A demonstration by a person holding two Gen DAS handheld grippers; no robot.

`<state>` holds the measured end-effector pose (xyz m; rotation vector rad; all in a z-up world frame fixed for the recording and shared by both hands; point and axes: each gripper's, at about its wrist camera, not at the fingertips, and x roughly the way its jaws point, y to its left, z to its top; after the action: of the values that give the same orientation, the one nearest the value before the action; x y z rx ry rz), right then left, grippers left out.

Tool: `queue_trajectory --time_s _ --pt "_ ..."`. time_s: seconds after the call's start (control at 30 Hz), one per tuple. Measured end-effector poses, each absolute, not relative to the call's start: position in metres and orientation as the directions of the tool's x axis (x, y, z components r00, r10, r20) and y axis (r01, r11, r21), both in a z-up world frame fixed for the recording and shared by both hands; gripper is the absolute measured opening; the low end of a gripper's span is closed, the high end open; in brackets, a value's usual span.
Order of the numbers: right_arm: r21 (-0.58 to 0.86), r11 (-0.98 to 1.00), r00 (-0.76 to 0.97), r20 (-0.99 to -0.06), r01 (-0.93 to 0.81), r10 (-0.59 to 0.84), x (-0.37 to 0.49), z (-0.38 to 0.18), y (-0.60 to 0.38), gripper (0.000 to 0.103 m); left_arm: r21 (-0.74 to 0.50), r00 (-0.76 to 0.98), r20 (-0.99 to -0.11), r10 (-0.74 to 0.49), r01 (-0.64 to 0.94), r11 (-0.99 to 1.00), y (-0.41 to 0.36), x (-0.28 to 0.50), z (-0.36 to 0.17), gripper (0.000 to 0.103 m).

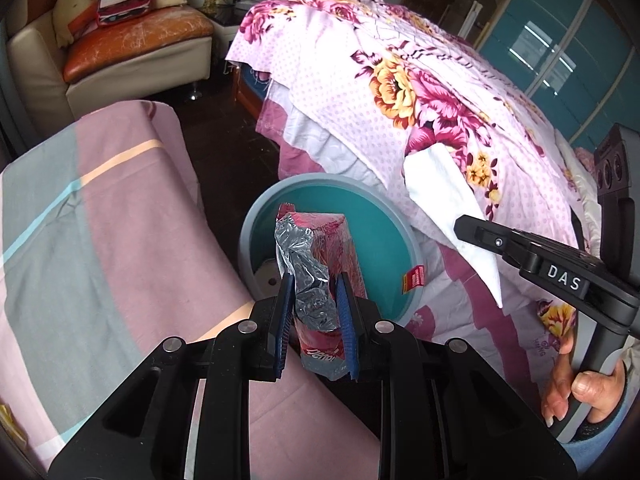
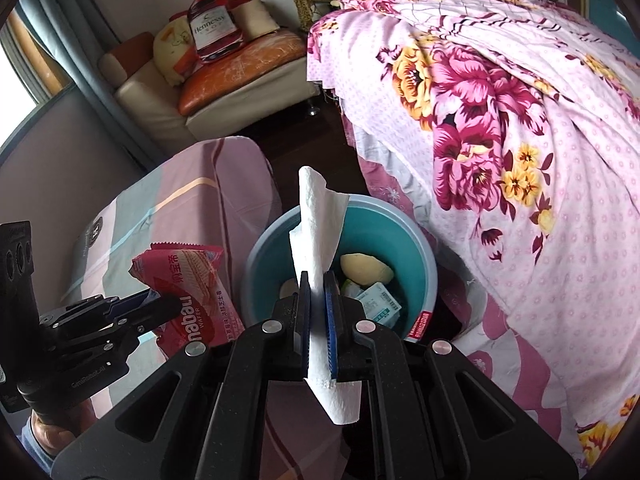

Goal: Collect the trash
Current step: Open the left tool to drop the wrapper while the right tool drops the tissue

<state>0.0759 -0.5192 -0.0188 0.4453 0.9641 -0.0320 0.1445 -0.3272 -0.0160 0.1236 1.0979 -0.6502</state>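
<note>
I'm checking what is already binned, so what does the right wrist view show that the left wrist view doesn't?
Only the right wrist view shows the trash at the bottom of the bin: a pale yellow lump and a small white-green carton. Only the left wrist view shows the hand that holds the right gripper. Both show the round teal plastic bin, the red wafer wrapper and the white paper tissue.

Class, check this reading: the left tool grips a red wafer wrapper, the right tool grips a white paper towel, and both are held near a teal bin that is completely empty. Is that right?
One detail is wrong: the teal bin is not empty. The right wrist view shows a small carton and a pale yellowish lump already inside. The rest stands: the left tool grips the red wafer wrapper, and the right tool grips the white paper towel.
</note>
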Motion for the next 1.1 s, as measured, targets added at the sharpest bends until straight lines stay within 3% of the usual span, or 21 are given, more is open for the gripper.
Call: queue_trajectory --time_s 0.23,0.33,0.4,0.47,0.6,0.77,0.9,1.1 --pt "0.342 0.910 0.562 -0.812 0.236 0.159 0.082 -0.027 -0.526 0.009 -0.227 0.253 -0.870 -0.423 0.556 0.800 -0.344 0.153 -0.036 0.023" --pt "0.339 0.909 0.556 -0.816 0.243 0.156 0.084 -0.029 -0.528 0.009 -0.229 0.248 -0.871 -0.424 0.559 0.797 -0.349 0.155 -0.040 0.029" --pt "0.336 0.909 0.553 -0.819 0.248 0.152 0.086 -0.031 -0.530 0.009 -0.231 0.243 -0.872 -0.424 0.561 0.795 -0.350 0.156 -0.043 0.038" --pt "0.334 0.908 0.552 -0.821 0.252 0.149 0.087 -0.032 -0.530 0.009 -0.221 0.255 -0.871 -0.420 0.561 0.798 -0.350 0.156 -0.044 0.062" --pt "0.328 0.909 0.547 -0.825 0.259 0.142 0.088 -0.033 -0.530 0.009 -0.202 0.257 -0.876 -0.408 0.573 0.794 -0.349 0.152 -0.047 0.081" --pt "0.321 0.912 0.541 -0.830 0.256 0.140 0.091 -0.034 -0.528 0.009 -0.169 0.266 -0.888 -0.374 0.568 0.806 -0.340 0.147 -0.050 0.083" --pt "0.313 0.916 0.534 -0.834 0.251 0.139 0.093 -0.035 -0.524 0.009 -0.164 0.279 -0.891 -0.359 0.539 0.826 -0.325 0.145 -0.051 0.092" --pt "0.301 0.923 0.519 -0.843 0.240 0.140 0.099 -0.037 -0.514 0.009 -0.174 0.295 -0.887 -0.355 0.499 0.849 -0.305 0.147 -0.047 0.092"
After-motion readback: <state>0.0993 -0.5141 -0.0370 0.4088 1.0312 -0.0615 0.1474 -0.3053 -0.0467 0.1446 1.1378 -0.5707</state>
